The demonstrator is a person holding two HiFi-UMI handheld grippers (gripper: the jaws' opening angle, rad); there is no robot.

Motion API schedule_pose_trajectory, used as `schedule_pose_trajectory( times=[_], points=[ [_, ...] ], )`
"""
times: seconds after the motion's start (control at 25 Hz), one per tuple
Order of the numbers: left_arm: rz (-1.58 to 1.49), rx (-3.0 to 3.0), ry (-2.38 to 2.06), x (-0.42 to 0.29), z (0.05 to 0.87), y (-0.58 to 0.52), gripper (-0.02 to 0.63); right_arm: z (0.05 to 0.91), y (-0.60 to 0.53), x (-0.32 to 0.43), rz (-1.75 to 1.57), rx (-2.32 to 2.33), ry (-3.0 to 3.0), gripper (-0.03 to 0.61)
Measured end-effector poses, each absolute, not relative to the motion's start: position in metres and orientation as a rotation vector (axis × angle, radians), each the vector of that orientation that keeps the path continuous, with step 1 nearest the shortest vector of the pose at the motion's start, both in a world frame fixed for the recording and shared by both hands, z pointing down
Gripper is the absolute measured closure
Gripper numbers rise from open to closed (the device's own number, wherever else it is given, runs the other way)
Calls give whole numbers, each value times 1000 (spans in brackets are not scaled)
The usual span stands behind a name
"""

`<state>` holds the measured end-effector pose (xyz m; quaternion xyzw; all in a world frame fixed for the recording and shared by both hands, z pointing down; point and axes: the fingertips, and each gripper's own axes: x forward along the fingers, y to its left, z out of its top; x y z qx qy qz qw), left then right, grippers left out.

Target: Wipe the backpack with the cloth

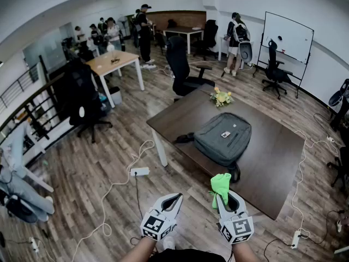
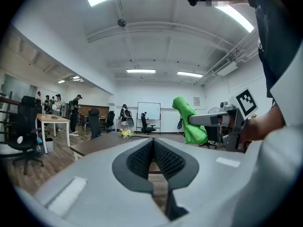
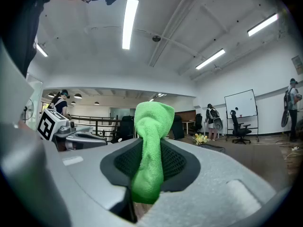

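The left gripper (image 1: 174, 198) is held low over the wood floor, off the near edge of the dark table (image 1: 275, 162). In its own view the left gripper's (image 2: 152, 149) two ribbed pads are pressed together with nothing between them. A white power strip (image 1: 139, 171) lies on the floor ahead of it and a little to its left.

Just beside it to the right, at about the same height, the right gripper (image 1: 225, 198) is clenched on the green cloth (image 1: 220, 184). The right gripper view shows the jaws of this gripper (image 3: 150, 155) pinching the cloth (image 3: 150, 126) along its middle, with a bunched end standing up above the jaw tips and the rest hanging down between them. From the left gripper view the cloth (image 2: 188, 119) sticks up from the neighbouring gripper, off to the right.

The grey backpack (image 1: 223, 138) lies flat on the table straight ahead of the right gripper, and ahead and to the right of the left one. It is well apart from the cloth, and neither gripper touches it. A small bunch of flowers (image 1: 221, 97) sits on the table beyond the backpack.
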<state>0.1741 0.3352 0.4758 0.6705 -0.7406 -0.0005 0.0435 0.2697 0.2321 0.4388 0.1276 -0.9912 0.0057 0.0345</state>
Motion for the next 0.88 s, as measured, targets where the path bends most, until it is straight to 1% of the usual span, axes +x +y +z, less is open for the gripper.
schedule_pose_trajectory(
  times=[0.4, 0.88],
  points=[
    [15, 2031, -2284, 156, 477, 357, 597, 440, 248, 257, -12, 408, -3054, 482],
    [48, 2138, -2219, 114, 484, 379, 597, 447, 282, 199, 24, 379, -3074, 476]
  ],
)
